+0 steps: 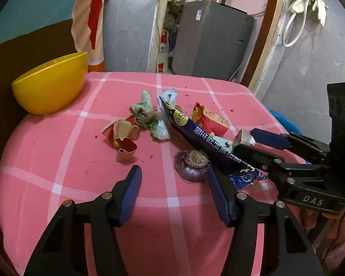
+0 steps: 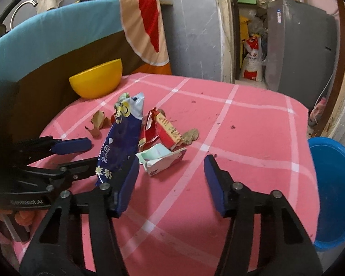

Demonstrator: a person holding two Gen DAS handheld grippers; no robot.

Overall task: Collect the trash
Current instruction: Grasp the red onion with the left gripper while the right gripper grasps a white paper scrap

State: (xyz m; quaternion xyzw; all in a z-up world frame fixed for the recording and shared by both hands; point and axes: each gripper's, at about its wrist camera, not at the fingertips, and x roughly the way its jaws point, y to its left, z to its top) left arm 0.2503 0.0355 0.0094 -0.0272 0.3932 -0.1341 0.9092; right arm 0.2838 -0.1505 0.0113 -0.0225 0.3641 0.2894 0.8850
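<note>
Nearby, wrappers (image 1: 191, 135) mid-table (image 1: 57, 161), edges bare.

Kitchen corner behind a pink table

A grey fridge (image 1: 209, 39) stood in the doorway, rubber gloves (image 1: 310, 2) hung on the wall, and a striped towel (image 2: 145, 30) draped a board.

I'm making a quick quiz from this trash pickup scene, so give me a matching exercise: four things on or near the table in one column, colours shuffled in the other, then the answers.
Things:
1. bowl
2. long snack wrapper
3. tub beside the table
4. onion piece

Colours:
A. purple
B. bright blue
C. yellow
D. dark blue with a pale top

Pairs: 1-C, 2-D, 3-B, 4-A
</note>
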